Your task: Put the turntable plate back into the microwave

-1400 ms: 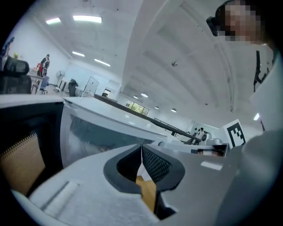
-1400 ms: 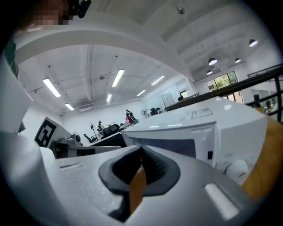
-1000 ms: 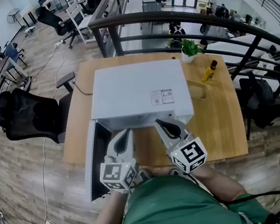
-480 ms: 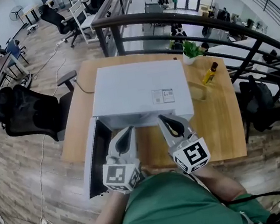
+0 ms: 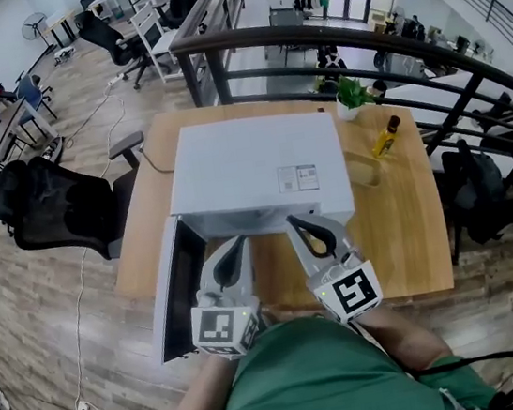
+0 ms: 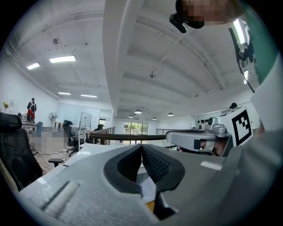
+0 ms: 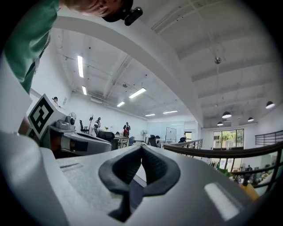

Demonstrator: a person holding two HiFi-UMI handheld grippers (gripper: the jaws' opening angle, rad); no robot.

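Wooden table [image 5: 402,226] by a railing [image 5: 309,36] holds a white microwave [image 5: 251,167] in the head view, and its door [image 5: 176,291] hangs open on the left side. The left gripper [image 5: 236,245] and the right gripper [image 5: 297,225] point at the open front, side by side and near it. No turntable plate shows in any view. It may be inside, hidden under the microwave's top, but that cannot be told. Such a plate is likely heavy, stiff, slippery and easy to break, so it is best held at its rim, on two sides. The left gripper view shows its dark pads [image 6: 154,165] pressed together with nothing between them. The right gripper view shows the same: pads [image 7: 126,170] closed tight, holding nothing.
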